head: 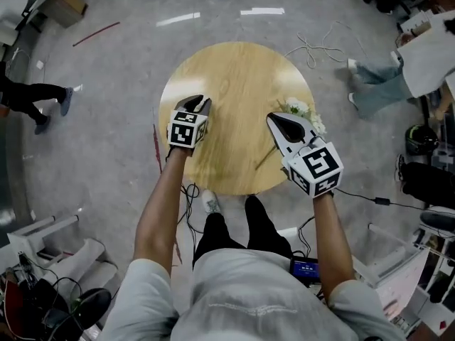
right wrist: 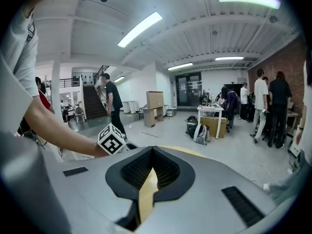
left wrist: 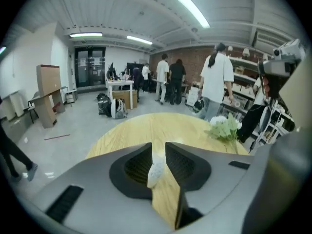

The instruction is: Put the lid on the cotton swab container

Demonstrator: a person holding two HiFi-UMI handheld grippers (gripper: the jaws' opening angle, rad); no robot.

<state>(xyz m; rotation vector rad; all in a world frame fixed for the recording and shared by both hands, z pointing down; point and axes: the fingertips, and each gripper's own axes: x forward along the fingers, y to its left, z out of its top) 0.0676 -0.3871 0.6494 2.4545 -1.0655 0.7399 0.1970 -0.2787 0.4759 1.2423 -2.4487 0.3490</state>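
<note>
No cotton swab container or lid shows in any view. My left gripper (head: 200, 102) hovers over the left part of the round wooden table (head: 242, 69). Its jaws stand a little apart, and a small white speckled lump (left wrist: 155, 170) sits between them against the left finger, with bare wood showing beside it. My right gripper (head: 273, 118) hangs over the table's right part, its tips meeting and nothing between them (right wrist: 152, 149). In the right gripper view, the left gripper's marker cube (right wrist: 111, 140) shows at the left.
A bunch of white flowers (head: 303, 111) lies at the table's right edge, just beyond the right gripper, and stands out in the left gripper view (left wrist: 225, 128). A person's legs (head: 377, 84) are at the right, another person (head: 35, 98) at the left. Cables trail on the floor (head: 313, 48).
</note>
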